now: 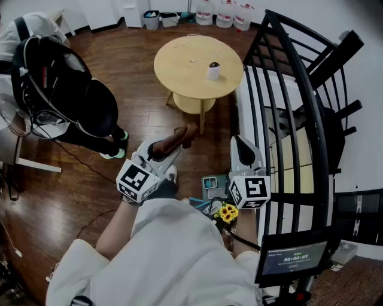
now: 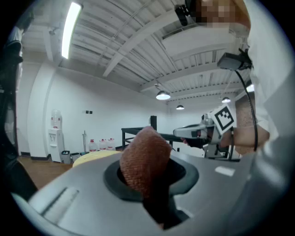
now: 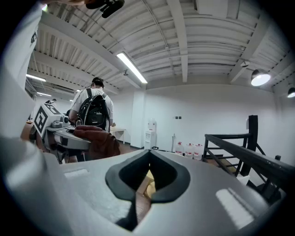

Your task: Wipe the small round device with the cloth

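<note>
The small round device [image 1: 213, 70], white with a dark top, stands on the round wooden table [image 1: 179, 66] ahead of me, with a white cable leading to it. My left gripper [image 1: 179, 135] is shut on a brown cloth [image 2: 145, 159], which bulges out between the jaws; the same cloth [image 3: 94, 140] shows at the left of the right gripper view. My right gripper [image 1: 237, 141] is held level to the right of it, shut with nothing between its jaws. Both grippers hang well short of the table.
A black metal railing [image 1: 293, 107] runs close along my right side. A person with a black backpack [image 1: 54, 89] stands to the left. Water bottles [image 1: 224, 15] and a bin line the far wall. A screen on a stand [image 1: 290, 257] sits near my right.
</note>
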Demonstrator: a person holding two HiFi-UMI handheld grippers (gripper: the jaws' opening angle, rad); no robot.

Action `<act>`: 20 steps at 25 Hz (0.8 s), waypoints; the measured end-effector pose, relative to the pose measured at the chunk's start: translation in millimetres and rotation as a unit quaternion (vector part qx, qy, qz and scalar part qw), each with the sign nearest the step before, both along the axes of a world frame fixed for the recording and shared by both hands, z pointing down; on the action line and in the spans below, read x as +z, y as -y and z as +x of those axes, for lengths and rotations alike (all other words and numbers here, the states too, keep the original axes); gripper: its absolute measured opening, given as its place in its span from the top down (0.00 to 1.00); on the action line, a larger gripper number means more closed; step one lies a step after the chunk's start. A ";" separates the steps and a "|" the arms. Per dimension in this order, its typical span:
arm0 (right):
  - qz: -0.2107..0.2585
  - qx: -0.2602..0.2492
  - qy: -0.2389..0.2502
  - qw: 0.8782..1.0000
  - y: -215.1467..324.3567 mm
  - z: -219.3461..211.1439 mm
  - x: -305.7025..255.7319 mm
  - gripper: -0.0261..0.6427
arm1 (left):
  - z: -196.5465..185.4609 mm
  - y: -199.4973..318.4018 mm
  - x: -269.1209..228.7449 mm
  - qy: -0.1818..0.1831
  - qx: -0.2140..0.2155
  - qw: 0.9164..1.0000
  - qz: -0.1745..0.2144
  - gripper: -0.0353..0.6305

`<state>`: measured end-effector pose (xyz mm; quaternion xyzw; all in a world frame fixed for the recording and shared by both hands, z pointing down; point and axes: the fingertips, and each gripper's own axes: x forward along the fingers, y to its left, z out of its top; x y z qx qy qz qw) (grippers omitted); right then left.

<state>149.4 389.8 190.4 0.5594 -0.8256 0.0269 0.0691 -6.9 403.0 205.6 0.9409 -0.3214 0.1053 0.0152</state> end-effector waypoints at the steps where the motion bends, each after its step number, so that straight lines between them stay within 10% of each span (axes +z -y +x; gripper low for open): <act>1: -0.003 0.002 0.002 1.000 5.2 2.3 1.0 0.96 | 2.4 5.7 -1.3 -0.001 0.000 1.000 0.001 0.80; 20: -0.050 0.077 -0.018 0.996 157.9 31.7 7.0 0.96 | 5.3 196.6 0.3 -0.017 0.021 1.000 -0.004 0.80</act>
